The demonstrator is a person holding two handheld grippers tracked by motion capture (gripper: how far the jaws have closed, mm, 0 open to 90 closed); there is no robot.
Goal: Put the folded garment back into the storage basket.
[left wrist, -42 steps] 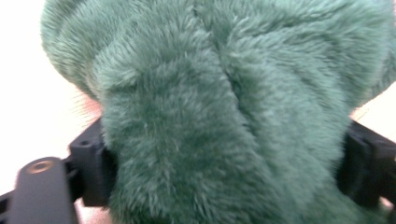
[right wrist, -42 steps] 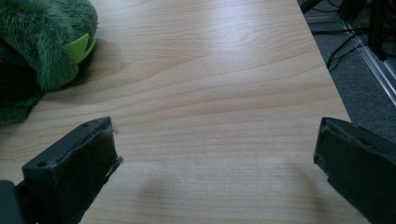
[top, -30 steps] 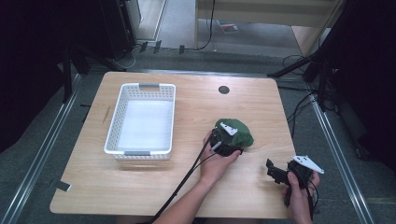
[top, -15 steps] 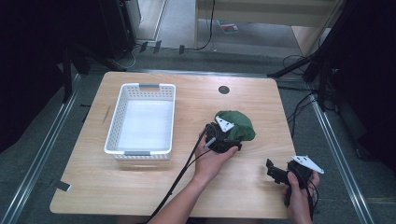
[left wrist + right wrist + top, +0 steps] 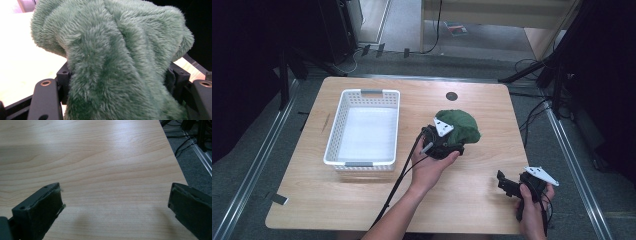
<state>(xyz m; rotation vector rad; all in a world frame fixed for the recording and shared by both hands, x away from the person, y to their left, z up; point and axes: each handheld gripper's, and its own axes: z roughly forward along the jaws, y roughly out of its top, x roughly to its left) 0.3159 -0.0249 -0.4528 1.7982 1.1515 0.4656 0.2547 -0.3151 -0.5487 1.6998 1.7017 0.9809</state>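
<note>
Two grippers work over the tabletop [image 5: 362, 200]. Nearest the person, the right gripper [image 5: 507, 186] rests at the front right corner, its fingers [image 5: 47, 207] spread wide apart with nothing but bare wood between them. Farther in, the left gripper [image 5: 451, 145] has its fingers clenched on a green plush cloth [image 5: 117, 62], which bulges up and drapes over them. Beyond to the left stands a white basket [image 5: 337, 137].

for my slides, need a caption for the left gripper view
Left gripper clamped on a green plush cloth above the wooden table.
</note>
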